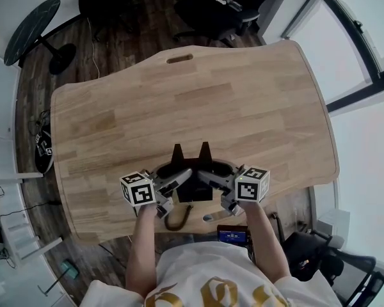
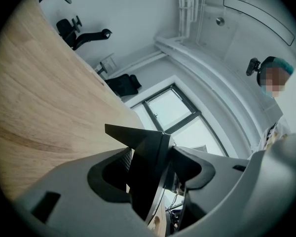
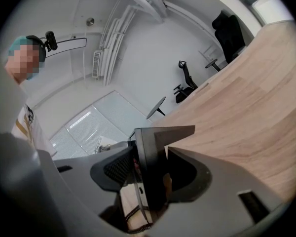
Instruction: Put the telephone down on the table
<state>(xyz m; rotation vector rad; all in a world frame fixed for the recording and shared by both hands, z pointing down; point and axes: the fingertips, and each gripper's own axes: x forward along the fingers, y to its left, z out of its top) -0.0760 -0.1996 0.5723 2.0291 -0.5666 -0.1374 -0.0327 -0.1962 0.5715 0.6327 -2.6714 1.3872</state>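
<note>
In the head view, a black telephone [image 1: 193,191] hangs low over the near edge of the wooden table [image 1: 211,101], with its two pointed prongs facing away from me. Its coiled cord [image 1: 178,217] dangles by the table's edge. My left gripper [image 1: 174,176] is shut on the telephone's left side and my right gripper [image 1: 216,173] on its right side. In the left gripper view, the telephone [image 2: 138,137] sits as a dark wedge between the grey jaws of the left gripper [image 2: 150,168]. In the right gripper view, the telephone [image 3: 163,132] fills the gap of the right gripper [image 3: 148,174].
A cable slot [image 1: 180,59] is cut near the table's far edge. Black office chairs [image 1: 217,11] stand beyond it, and a round black side table [image 1: 32,21] is at the far left. Windows run along the right. A small device with a blue screen [image 1: 233,235] sits below the near edge.
</note>
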